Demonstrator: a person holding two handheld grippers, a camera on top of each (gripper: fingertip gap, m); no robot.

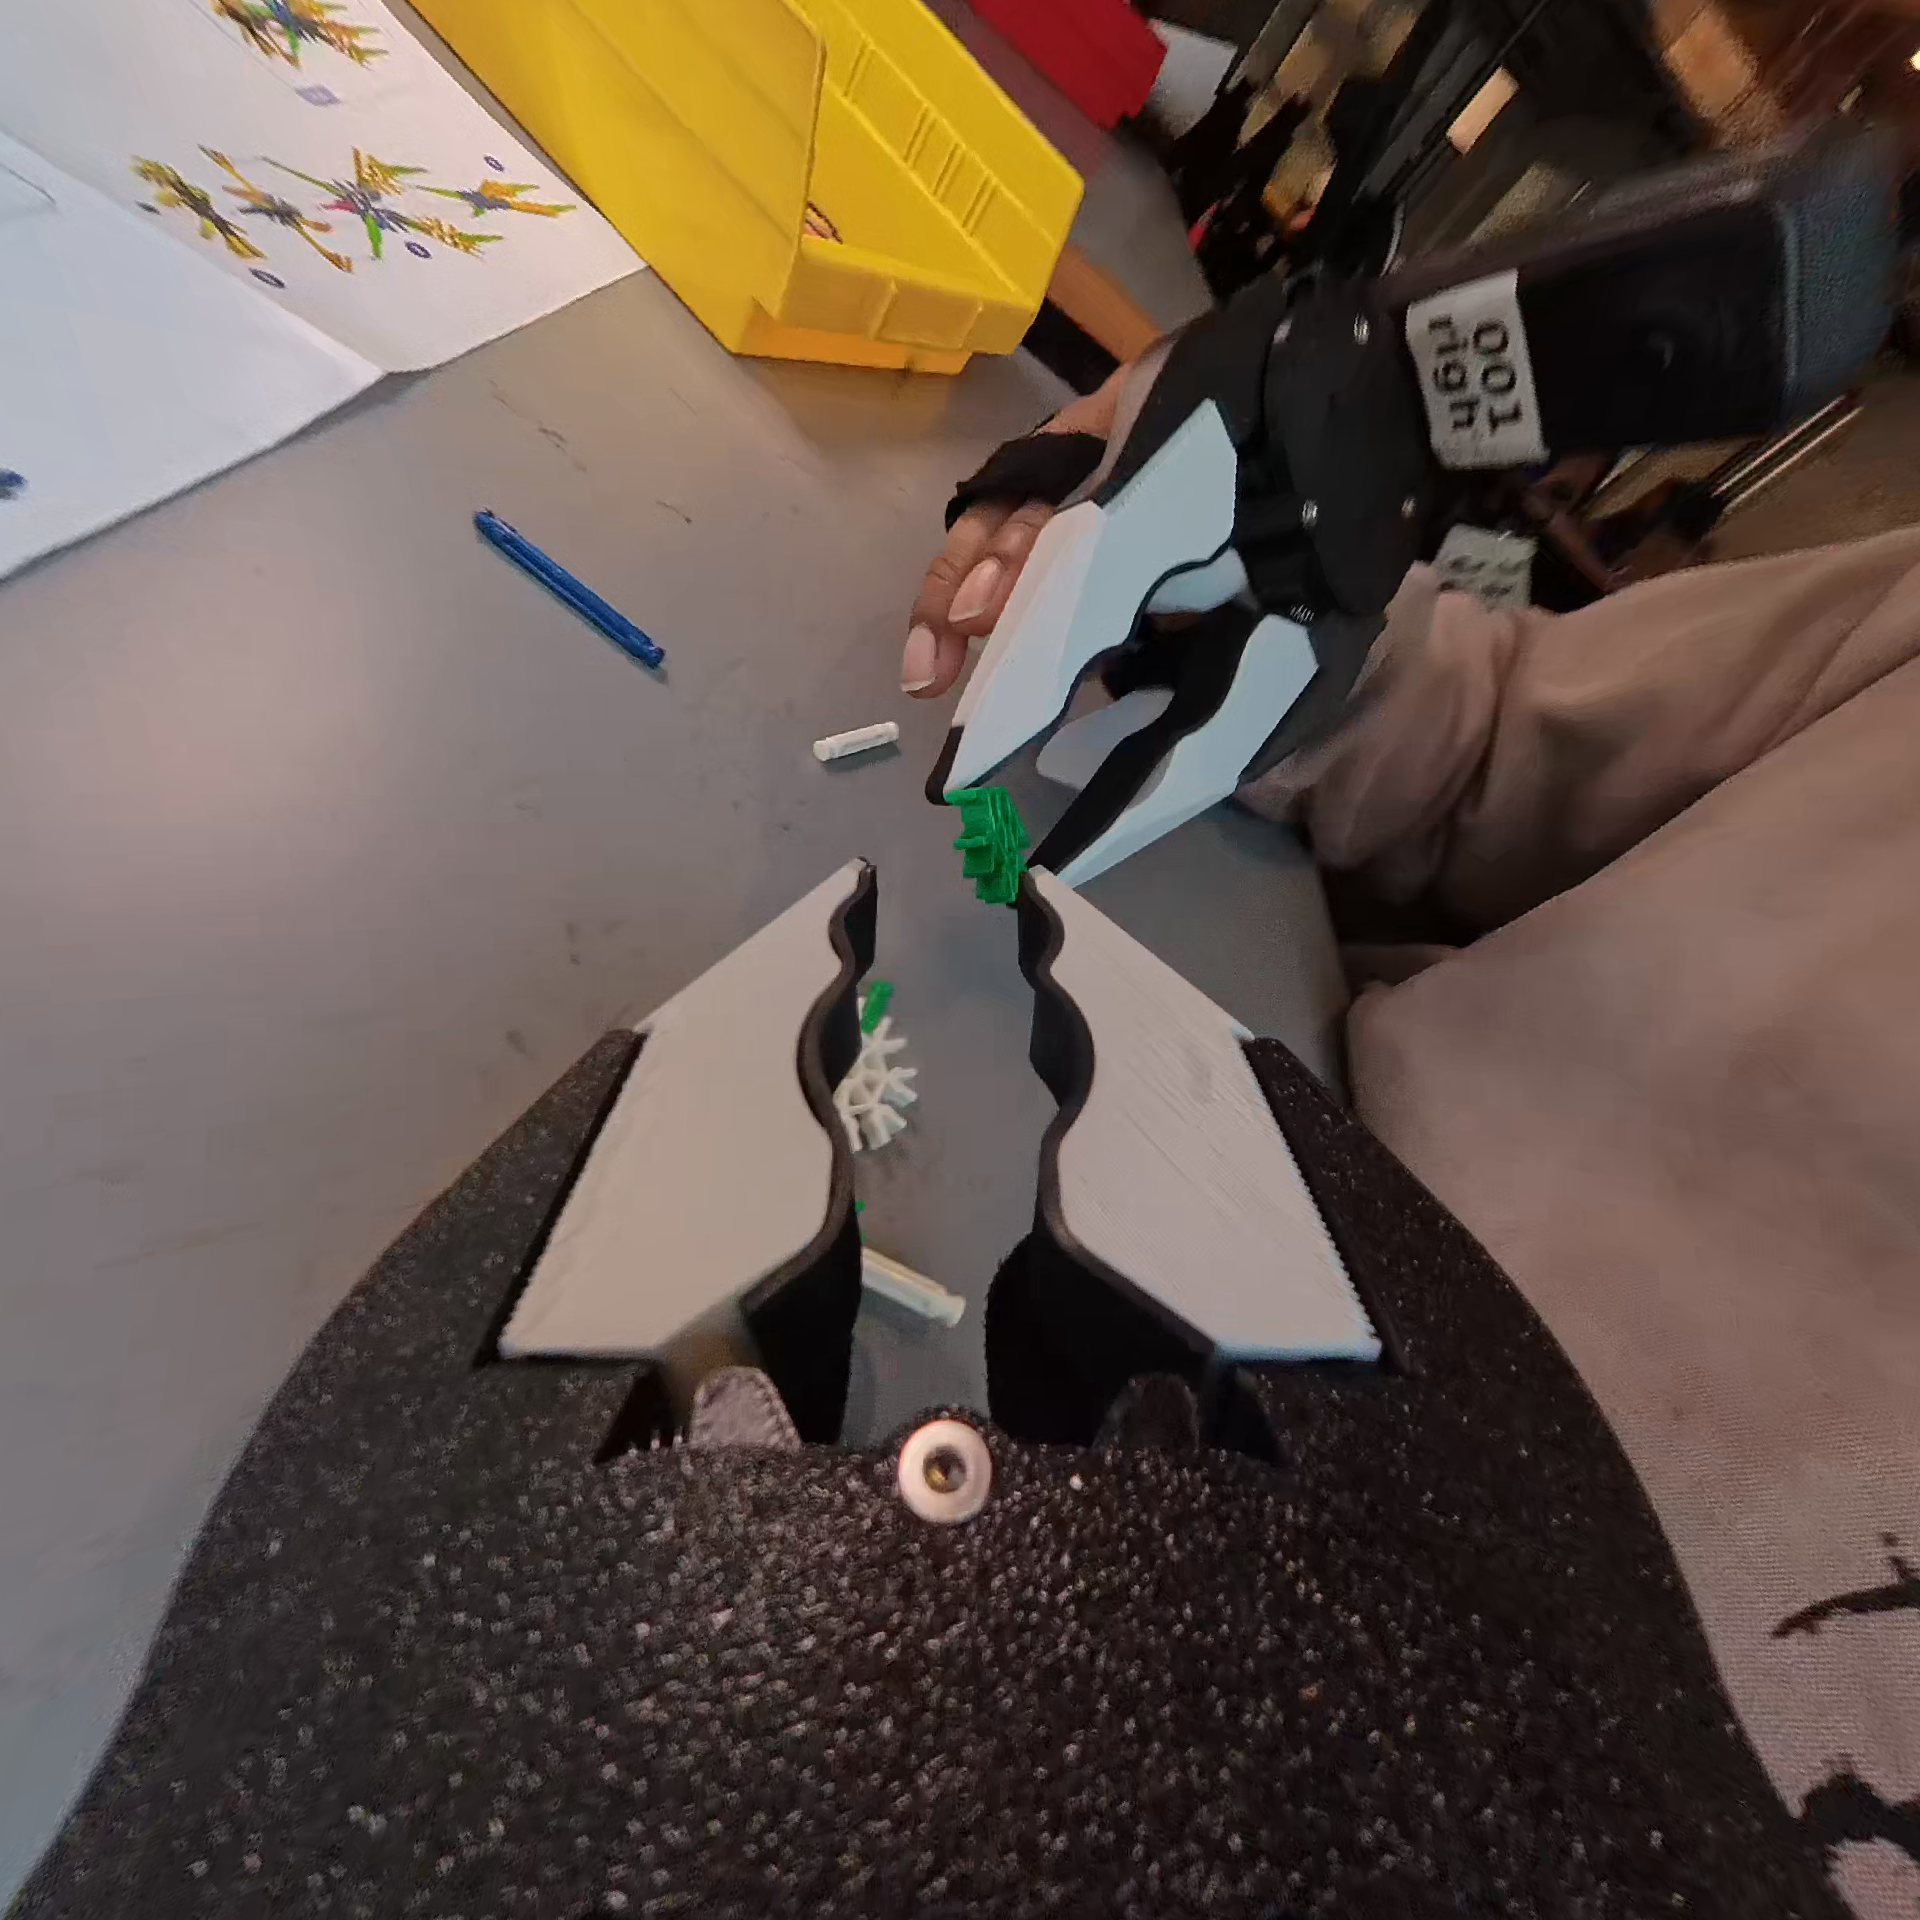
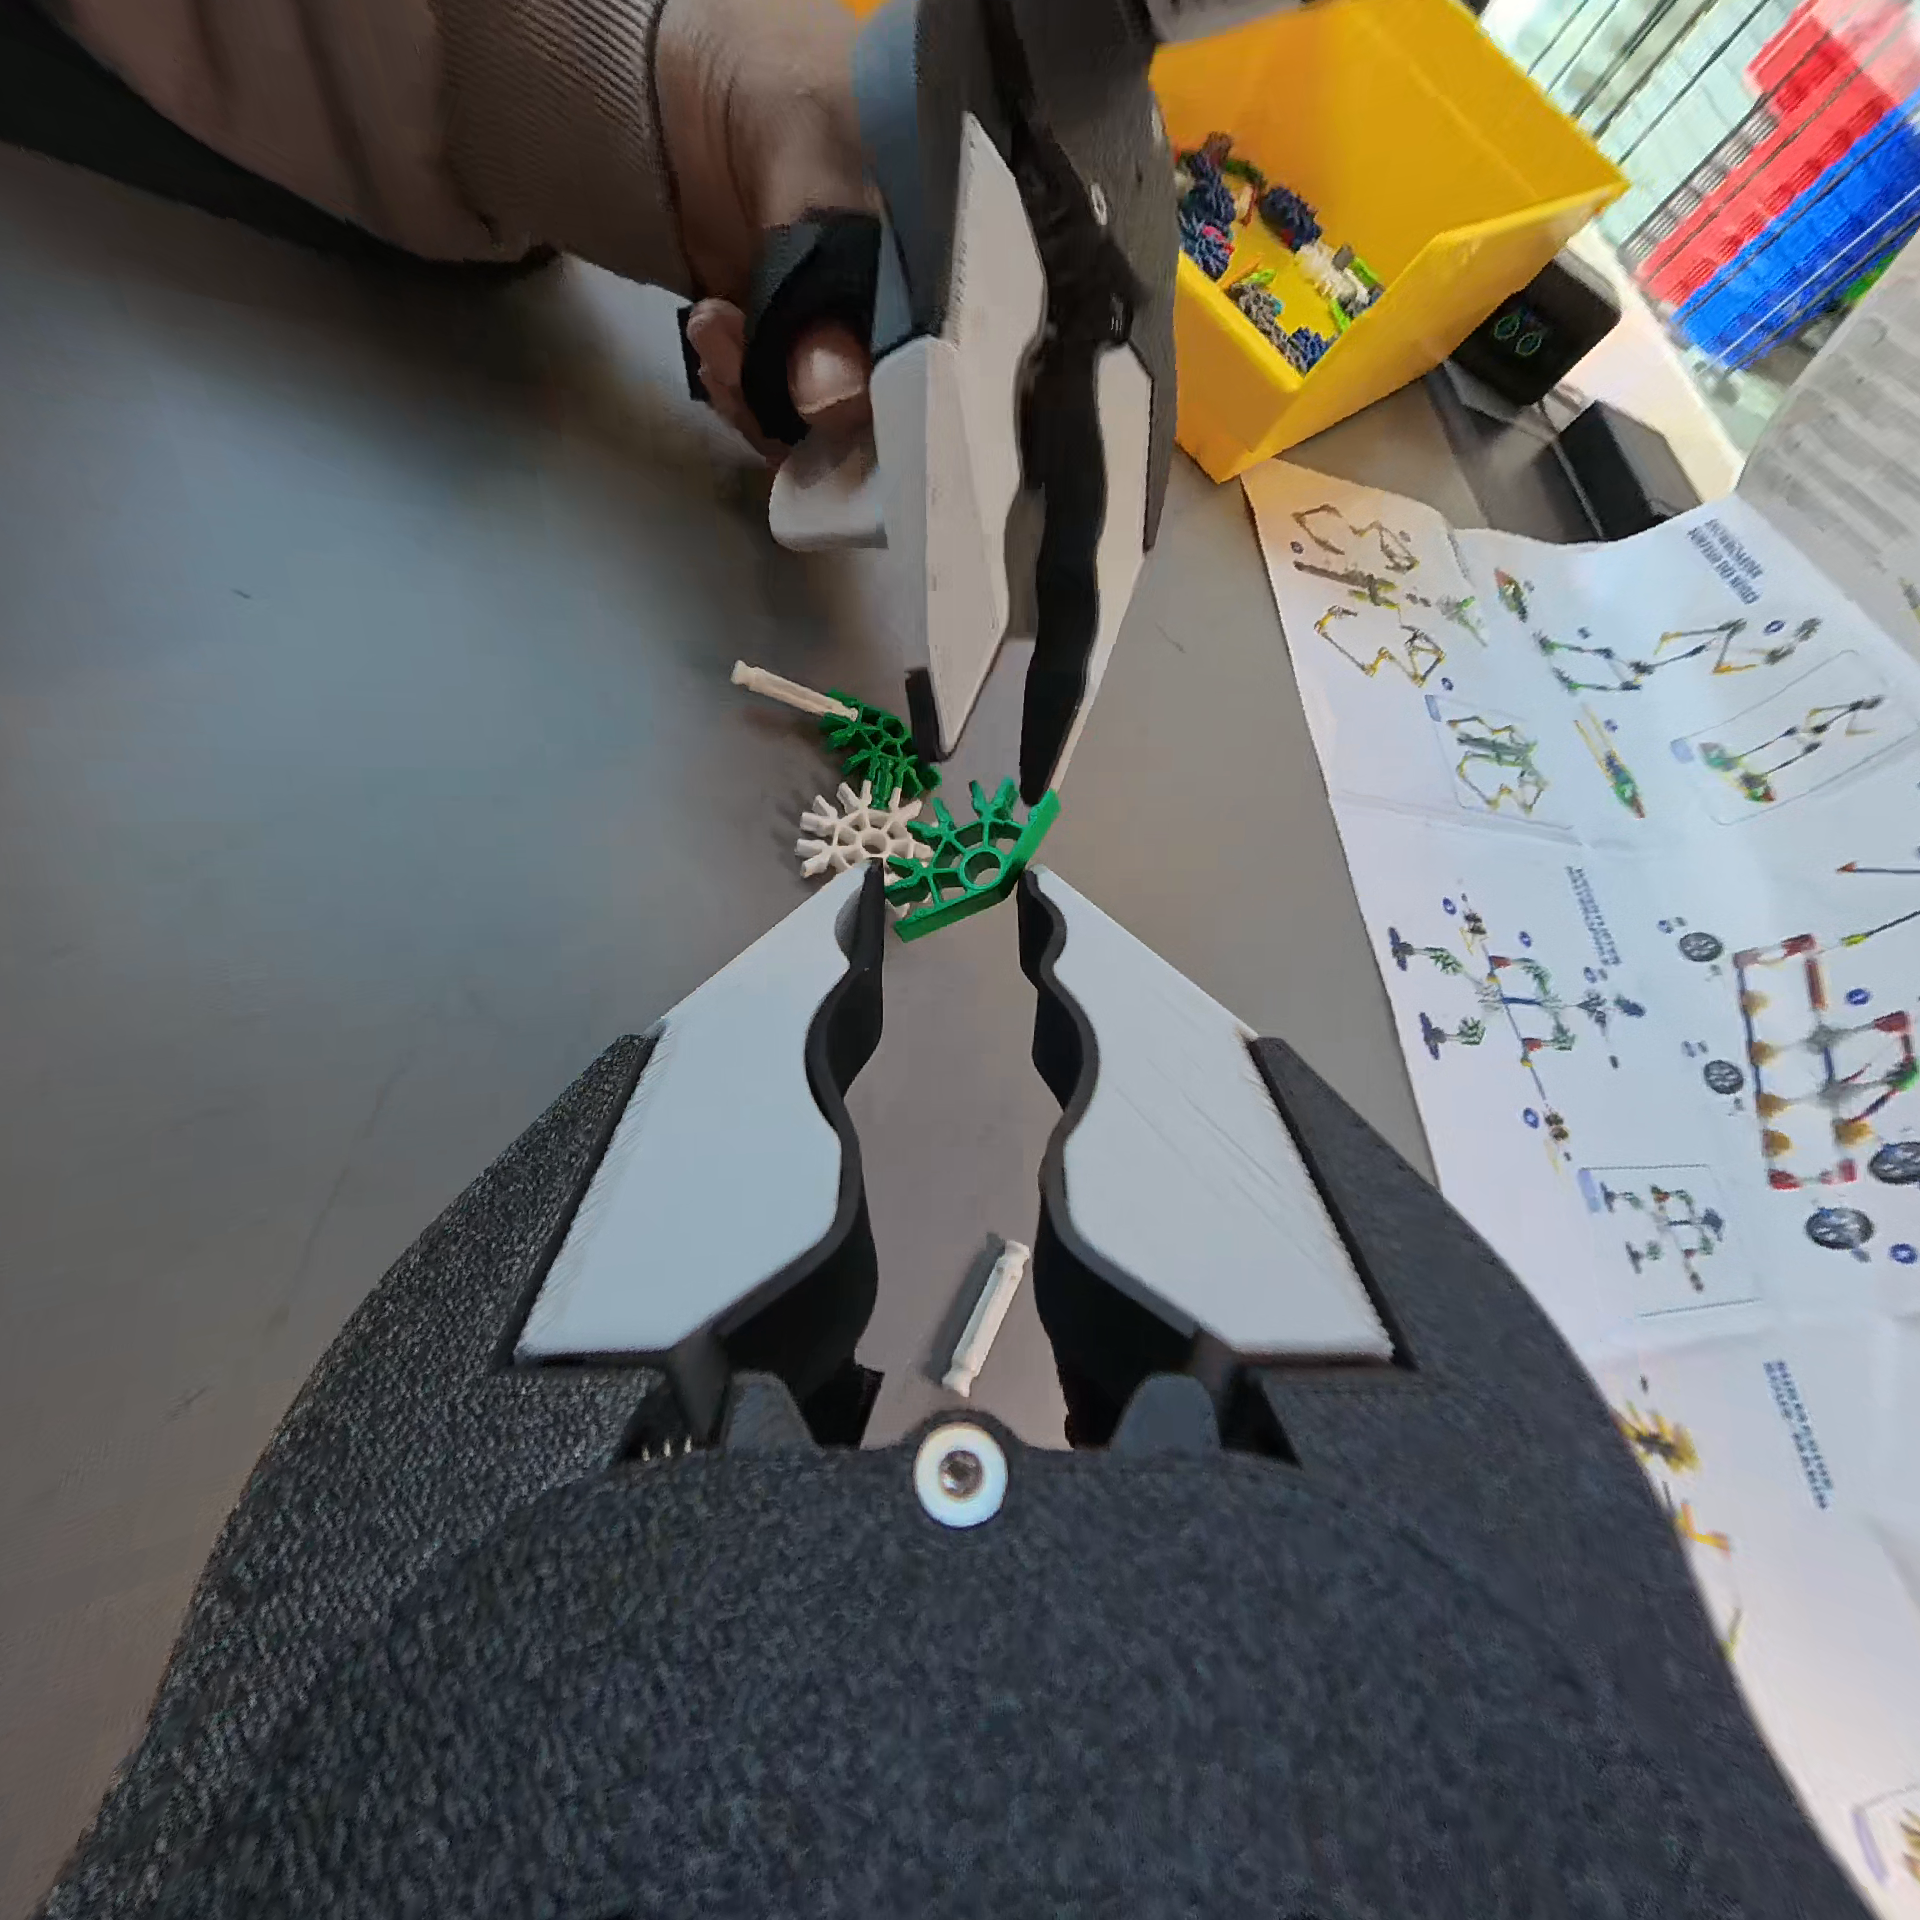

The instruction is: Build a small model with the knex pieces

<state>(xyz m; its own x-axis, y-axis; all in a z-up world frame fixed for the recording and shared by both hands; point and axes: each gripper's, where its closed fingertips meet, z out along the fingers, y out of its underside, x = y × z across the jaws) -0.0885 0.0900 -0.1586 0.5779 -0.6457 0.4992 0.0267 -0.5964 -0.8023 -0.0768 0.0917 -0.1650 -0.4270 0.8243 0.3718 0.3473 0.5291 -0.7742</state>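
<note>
both grippers meet tip to tip over a grey table (image 1: 312, 831): right gripper (image 2: 951, 883) and left gripper (image 1: 945, 878) each stand apart, holding nothing, a green connector (image 2: 961, 857) tilted up between their tips; white connector (image 2: 857, 831) just beside; open tabletop to the left, yellow bin (image 2: 1382, 208) far

Right gripper (image 2: 948, 883) with parted jaws just behind green connector (image 2: 961, 862), white snowflake connector (image 2: 857, 828) beside it.

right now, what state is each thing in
left gripper: open, empty
right gripper: tips flank green connector, grip unclear
green connector: tilted up on edge
white connector: lying flat
yellow bin: open, parts inside
instruction sheet: unfolded
</note>
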